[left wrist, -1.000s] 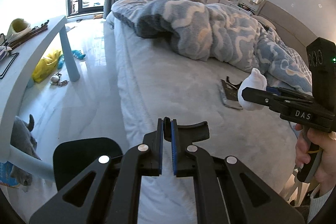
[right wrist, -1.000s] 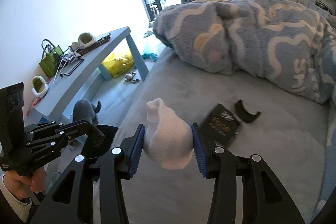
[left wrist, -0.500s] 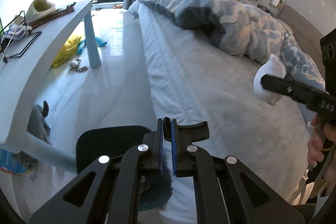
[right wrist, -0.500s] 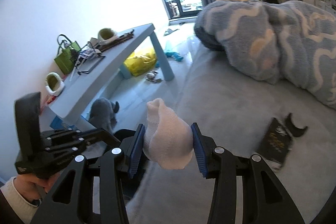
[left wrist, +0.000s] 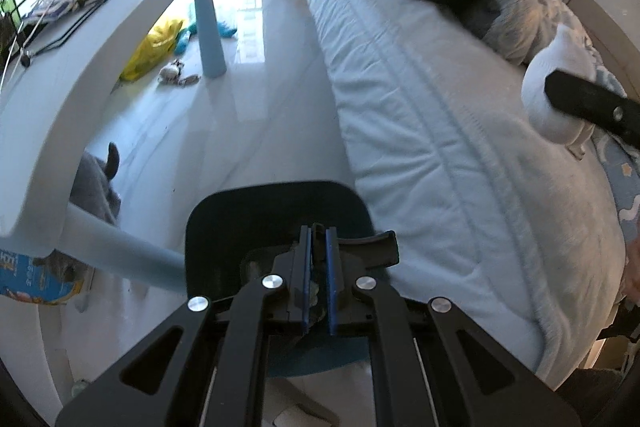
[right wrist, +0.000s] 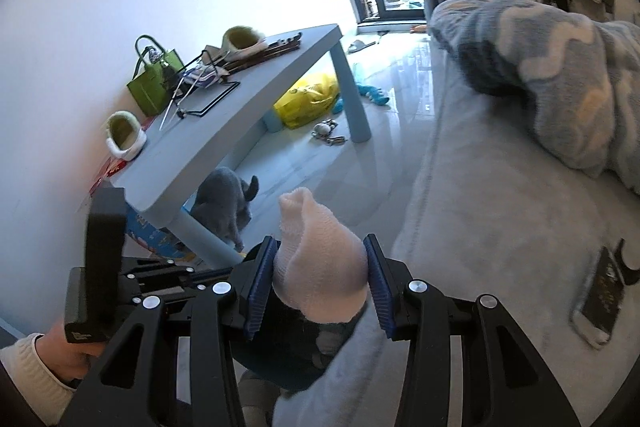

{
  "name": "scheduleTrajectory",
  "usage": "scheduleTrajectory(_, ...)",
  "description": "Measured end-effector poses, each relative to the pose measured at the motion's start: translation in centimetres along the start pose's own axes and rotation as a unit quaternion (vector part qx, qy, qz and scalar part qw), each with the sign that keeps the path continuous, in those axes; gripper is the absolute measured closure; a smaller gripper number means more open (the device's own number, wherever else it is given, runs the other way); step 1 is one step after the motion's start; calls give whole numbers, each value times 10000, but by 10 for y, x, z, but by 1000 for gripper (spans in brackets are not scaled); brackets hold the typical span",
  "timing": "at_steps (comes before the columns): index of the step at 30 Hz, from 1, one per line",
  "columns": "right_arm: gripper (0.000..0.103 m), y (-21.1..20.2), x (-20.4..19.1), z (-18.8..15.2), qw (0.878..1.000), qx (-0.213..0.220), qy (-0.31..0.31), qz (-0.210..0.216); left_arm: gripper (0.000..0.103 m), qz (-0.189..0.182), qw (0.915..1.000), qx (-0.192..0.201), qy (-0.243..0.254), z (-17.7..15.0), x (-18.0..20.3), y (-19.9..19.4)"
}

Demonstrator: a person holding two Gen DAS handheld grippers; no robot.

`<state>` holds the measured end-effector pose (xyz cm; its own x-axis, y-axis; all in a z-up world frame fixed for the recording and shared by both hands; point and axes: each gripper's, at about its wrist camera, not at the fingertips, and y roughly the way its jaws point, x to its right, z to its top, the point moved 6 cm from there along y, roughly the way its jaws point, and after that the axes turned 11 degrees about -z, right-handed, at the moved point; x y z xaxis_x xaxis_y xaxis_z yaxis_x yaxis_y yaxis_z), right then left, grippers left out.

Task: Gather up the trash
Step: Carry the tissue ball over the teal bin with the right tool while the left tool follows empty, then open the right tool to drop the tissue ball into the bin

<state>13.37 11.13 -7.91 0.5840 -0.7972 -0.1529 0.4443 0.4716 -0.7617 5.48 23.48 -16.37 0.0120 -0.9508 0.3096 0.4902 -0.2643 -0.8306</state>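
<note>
A balled white sock (right wrist: 320,267) sits between the blue pads of my right gripper (right wrist: 320,259), which is shut on it. The sock hangs over the edge of the bed (right wrist: 500,227), just above a dark teal bin (right wrist: 280,331). In the left wrist view the same sock (left wrist: 544,99) shows at the far right, crossed by one black finger (left wrist: 580,107). My left gripper (left wrist: 316,231) is shut on a black handle piece (left wrist: 376,247) at the rim of the bin (left wrist: 260,211), which stands on the floor against the bed side. Crumpled bits lie inside the bin.
A pale blue table (right wrist: 248,99) with a green bag, slippers and a wire rack stands to the left. A grey cat (right wrist: 224,203) is under it. A yellow bag (right wrist: 308,99) and toys lie on the floor. A dark booklet (right wrist: 600,299) and a rumpled blanket (right wrist: 540,59) lie on the bed.
Both grippers moved from over the bed to its edge. The bin came from the left to directly under the left gripper, and the sock now hangs above it. Both grips held.
</note>
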Motion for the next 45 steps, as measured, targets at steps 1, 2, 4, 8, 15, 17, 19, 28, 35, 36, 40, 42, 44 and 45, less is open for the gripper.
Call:
scheduleTrajectory(1,58,3,-5,1,10000,-11,-25,29,95,16,10000,-68,-25,-3,-5,1)
scheduleTrajectory(2,58,5,-8,1,10000,-23,-42,52,95,20,9999,-110,-46,-4,-7,2)
scheduleTrajectory(4,58,10,-16,0,9999,-55,-91,96,95,44,9998,-193,-87,-8,-13,3)
scheduleTrajectory(8,58,22,-29,-1,9996,-145,-167,148,91,24,9990,-405,-161,-16,-21,6)
scheduleTrajectory(15,58,42,-48,-3,9990,-298,-278,191,67,-30,9991,-379,-205,-20,-30,-4)
scheduleTrajectory(17,58,49,-52,-5,9987,-356,-297,201,62,-57,9992,-318,-228,-19,-34,-9)
scheduleTrajectory(19,58,56,-54,-7,9984,-426,-325,193,59,-52,9993,-261,-253,-18,-38,-13)
scheduleTrajectory(28,58,90,-63,-24,9955,-862,-388,30,59,-106,9988,361,-305,-2,-45,-49)
scheduleTrajectory(35,58,110,-75,-39,9921,-1141,-525,-23,63,-246,9964,764,-289,8,-43,-72)
scheduleTrajectory(36,58,112,-77,-39,9917,-1166,-546,-30,63,-261,9961,794,-293,8,-43,-74)
scheduleTrajectory(40,58,123,-82,-50,9883,-1377,-649,-128,67,-235,9948,961,-221,13,-40,-84)
scheduleTrajectory(42,58,128,-85,-56,9865,-1463,-712,-182,67,-236,9936,1087,-201,15,-37,-91)
scheduleTrajectory(44,58,132,-88,-62,9847,-1536,-800,-216,67,-259,9919,1233,-170,19,-35,-98)
scheduleTrajectory(45,58,133,-90,-64,9841,-1564,-819,-208,67,-273,9911,1291,-159,21,-33,-102)
